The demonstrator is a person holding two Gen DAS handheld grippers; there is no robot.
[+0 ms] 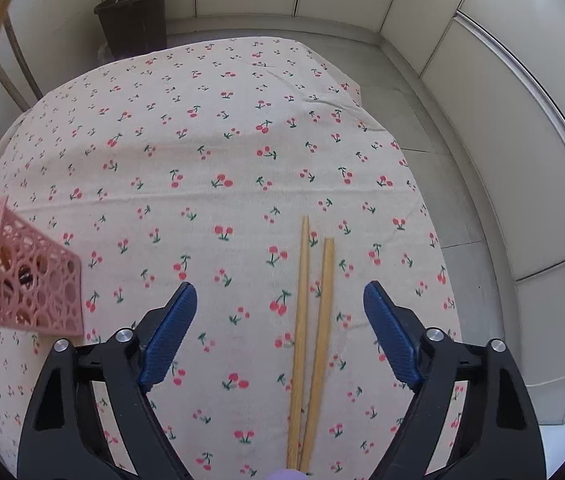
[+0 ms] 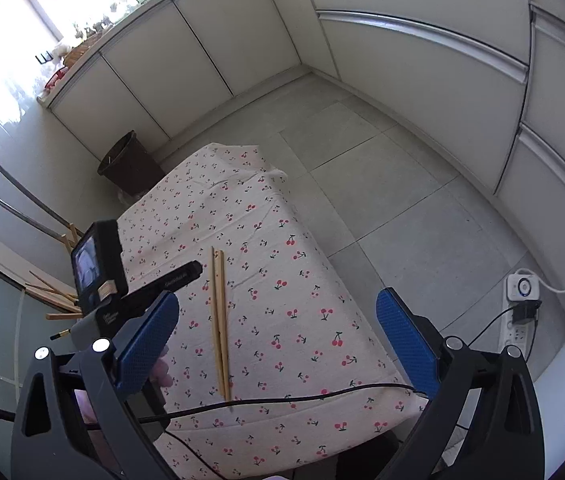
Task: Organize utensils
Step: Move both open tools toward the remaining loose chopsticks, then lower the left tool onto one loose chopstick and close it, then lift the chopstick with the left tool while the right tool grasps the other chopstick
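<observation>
**Inspector:** While the tongs hang over the cloth, report their state.

**Me:** Left gripper [image 1: 280, 300] spread, straddling the chopsticks [image 1: 310, 344], pads clear. Right gripper [image 2: 278, 320] spread, empty. The pair lies side by side on the tablecloth [image 1: 202, 160].

**Inspector:** Handling?

**Me:** Light, stiff, likely to roll; I'd pinch both mid-length.

**Inspector:** Obscured?

**Me:** Near tips cut off; the pink holder [image 1: 38, 280] half out of frame.

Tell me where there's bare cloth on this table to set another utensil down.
The far half of the tablecloth, beyond the chopsticks toward the dark bin, is bare. So is the strip between the chopsticks and the pink holder. Near the holder and the open left gripper it is crowded.
</observation>
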